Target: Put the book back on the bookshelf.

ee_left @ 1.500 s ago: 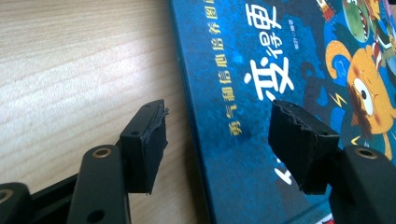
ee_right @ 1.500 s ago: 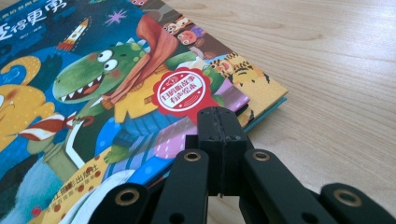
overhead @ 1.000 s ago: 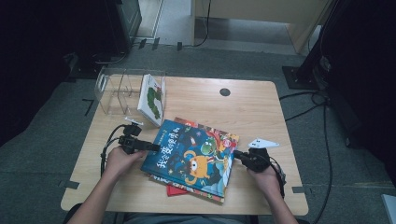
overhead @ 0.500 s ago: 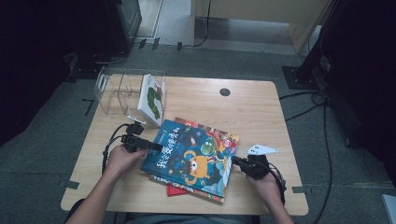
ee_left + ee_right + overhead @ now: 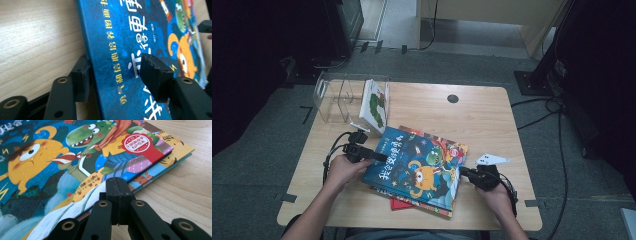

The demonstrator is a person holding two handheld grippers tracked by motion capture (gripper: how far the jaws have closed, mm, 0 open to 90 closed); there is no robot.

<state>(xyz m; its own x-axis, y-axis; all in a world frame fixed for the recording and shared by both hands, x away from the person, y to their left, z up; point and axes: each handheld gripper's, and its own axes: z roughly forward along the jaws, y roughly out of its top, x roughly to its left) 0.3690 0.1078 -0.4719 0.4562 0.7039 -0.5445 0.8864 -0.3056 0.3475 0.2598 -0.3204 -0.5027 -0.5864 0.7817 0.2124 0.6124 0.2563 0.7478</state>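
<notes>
The blue book (image 5: 414, 167) lies on top of a stack on the worktop (image 5: 482, 115), between both tools. The left hand-held gripper (image 5: 113, 72) has its jaws apart around the book's edge, one under and one above the cover. The right hand-held gripper (image 5: 117, 195) is pressed together, its tip at the opposite edge. I think the left should clamp firmly before lifting, and the right should steady the far side.

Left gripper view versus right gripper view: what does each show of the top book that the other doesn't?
Left gripper view alone: the left tongs open astride the blue picture book's edge, with yellow and white Chinese title characters. Right gripper view alone: the right tongs shut against the book's opposite edge, a green crocodile, a red seal sticker, and another book underneath. Both share the orange monster and the wooden table.
</notes>
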